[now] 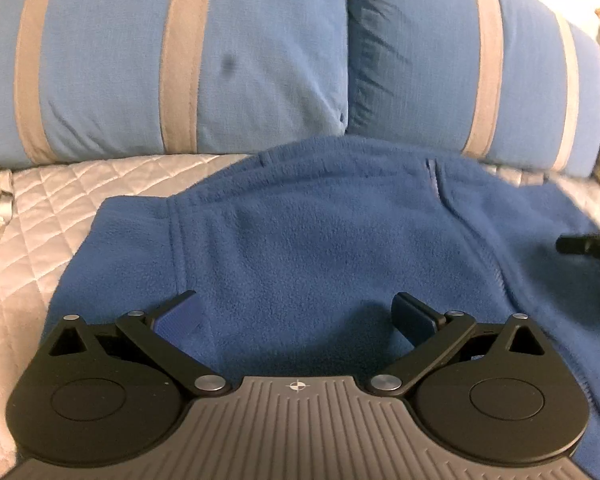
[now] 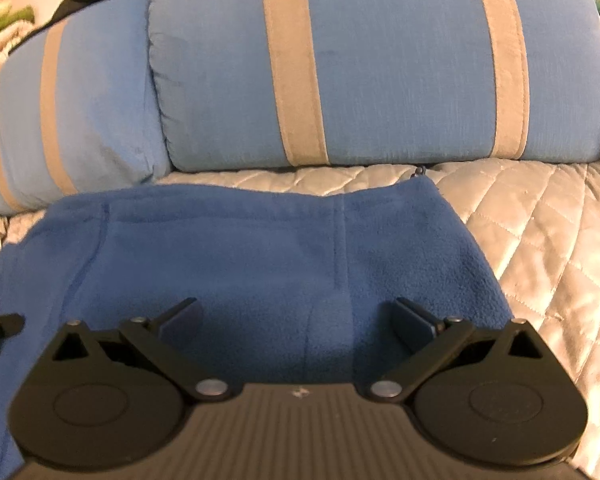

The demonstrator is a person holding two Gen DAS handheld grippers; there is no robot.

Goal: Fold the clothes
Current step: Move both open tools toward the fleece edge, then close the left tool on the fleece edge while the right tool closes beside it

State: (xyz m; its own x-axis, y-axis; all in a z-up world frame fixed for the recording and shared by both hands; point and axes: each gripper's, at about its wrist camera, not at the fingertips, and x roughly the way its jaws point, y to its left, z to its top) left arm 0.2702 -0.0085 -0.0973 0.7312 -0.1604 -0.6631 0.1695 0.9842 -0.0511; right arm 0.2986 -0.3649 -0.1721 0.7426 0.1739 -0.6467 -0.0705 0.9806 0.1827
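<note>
Black tongs [image 1: 296,312] spread wide — soft blue fleece [image 1: 300,248], quilted bedspread [image 1: 40,224]

Both wrist cams low, facing pillows [image 1: 180,60]

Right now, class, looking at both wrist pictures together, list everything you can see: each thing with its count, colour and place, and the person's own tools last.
Blue fleece garment: one, royal blue, spread flat on the quilt under both grippers.
Blue pillows with tan stripes: two, light blue with tan bands, side by side behind the garment.
Quilted silver-white bedspread: one, pale silver, diamond stitched, beneath the garment and pillows.
Cluttered fabrics: count unclear, green and pale, at the far corner beyond the pillows; too blurred to identify.
Left gripper: one, black, jaws spread apart over the garment, holding nothing.
Right gripper: one, black, jaws spread apart over the garment, holding nothing.
</note>
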